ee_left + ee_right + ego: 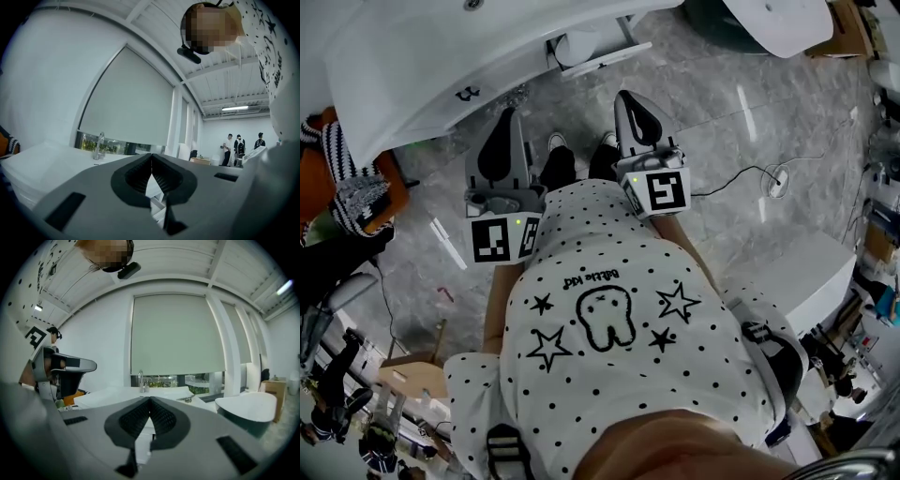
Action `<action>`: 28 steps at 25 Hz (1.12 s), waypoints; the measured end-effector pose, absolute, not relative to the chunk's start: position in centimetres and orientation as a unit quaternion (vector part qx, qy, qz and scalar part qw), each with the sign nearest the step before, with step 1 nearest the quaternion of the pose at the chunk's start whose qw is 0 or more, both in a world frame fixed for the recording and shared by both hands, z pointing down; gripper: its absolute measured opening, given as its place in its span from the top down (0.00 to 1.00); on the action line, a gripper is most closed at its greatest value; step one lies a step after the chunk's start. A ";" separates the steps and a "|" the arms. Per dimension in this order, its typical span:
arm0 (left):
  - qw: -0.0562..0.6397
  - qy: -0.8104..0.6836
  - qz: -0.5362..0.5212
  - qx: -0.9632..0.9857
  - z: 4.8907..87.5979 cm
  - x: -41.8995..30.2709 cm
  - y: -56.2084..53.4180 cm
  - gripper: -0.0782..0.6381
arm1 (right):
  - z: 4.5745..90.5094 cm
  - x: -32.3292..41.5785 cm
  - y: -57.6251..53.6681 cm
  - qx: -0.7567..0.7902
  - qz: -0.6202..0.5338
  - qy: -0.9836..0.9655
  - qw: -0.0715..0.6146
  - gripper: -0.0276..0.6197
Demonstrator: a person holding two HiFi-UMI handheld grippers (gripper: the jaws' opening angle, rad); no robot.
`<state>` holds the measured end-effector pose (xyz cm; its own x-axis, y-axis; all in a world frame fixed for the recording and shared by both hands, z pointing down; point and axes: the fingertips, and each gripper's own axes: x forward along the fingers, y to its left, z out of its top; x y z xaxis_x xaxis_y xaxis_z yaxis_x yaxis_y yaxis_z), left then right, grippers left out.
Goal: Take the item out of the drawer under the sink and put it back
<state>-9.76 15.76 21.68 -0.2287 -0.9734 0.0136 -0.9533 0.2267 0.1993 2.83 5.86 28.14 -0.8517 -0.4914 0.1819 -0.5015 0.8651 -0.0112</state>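
1. Nearest to the head camera is the person's white shirt (609,375), with black dots, stars and a tooth drawing on it.
2. Just beyond the shirt both tools are held out side by side over the grey marble floor (722,122), each with its marker cube (492,239) towards the body.
3. Left gripper (506,117): in its own view the two ribbed pads (140,173) are pressed together at the tips (151,157), and nothing is between them.
4. Right gripper (628,98): its jaws are also pressed together (150,400) and they pinch nothing.
5. Both tools point about level towards the white sink counter (441,56), which lies at the upper left of the head view, apart from the tips.
6. A chrome faucet (140,380) stands on this counter, below a large roller blind (178,333).
7. A white box-like part (591,52) shows under the counter's edge; I cannot tell if it is the drawer.
8. The item of the task shows in no view, so I cannot tell where it lies.
9. The person's shoes (556,142) show on the floor between the two tools.
10. To the right stands a white bathtub (246,408).
11. Far behind, in the left gripper view, three people (239,147) stand near a wall.
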 end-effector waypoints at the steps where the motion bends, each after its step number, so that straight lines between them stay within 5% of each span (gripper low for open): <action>1: 0.069 -0.780 -0.073 0.617 21.8 -10.4 15.9 0.88 | 28.3 2.3 6.2 0.258 0.029 -0.962 0.088 0.94; 28: 0.086 -0.753 -0.086 0.646 22.1 -7.1 14.0 0.88 | 28.0 4.9 5.8 0.273 0.014 -0.957 0.102 0.94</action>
